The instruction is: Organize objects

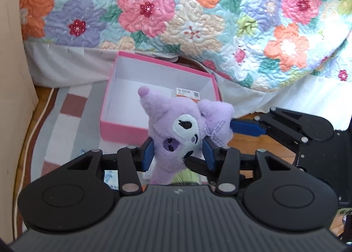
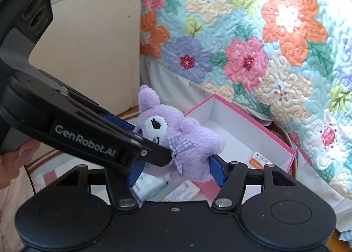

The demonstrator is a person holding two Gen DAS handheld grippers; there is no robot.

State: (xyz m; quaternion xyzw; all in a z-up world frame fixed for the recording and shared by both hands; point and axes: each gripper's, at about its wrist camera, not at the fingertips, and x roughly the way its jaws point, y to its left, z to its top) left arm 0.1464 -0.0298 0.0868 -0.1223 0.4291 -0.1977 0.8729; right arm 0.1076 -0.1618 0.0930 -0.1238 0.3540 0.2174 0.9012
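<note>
Purple plush toy, pink box

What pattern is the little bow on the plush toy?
Lilac-and-white gingham check; the bow shows best in the right wrist view.

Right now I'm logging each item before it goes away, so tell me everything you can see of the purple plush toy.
The purple plush toy is fuzzy lilac fabric with a white stitched face, pointed ears and a checked bow. It hangs in the air in front of the open pink box, tilted, pinched by the left claw, with the right claw's blue pads at its sides.
</note>
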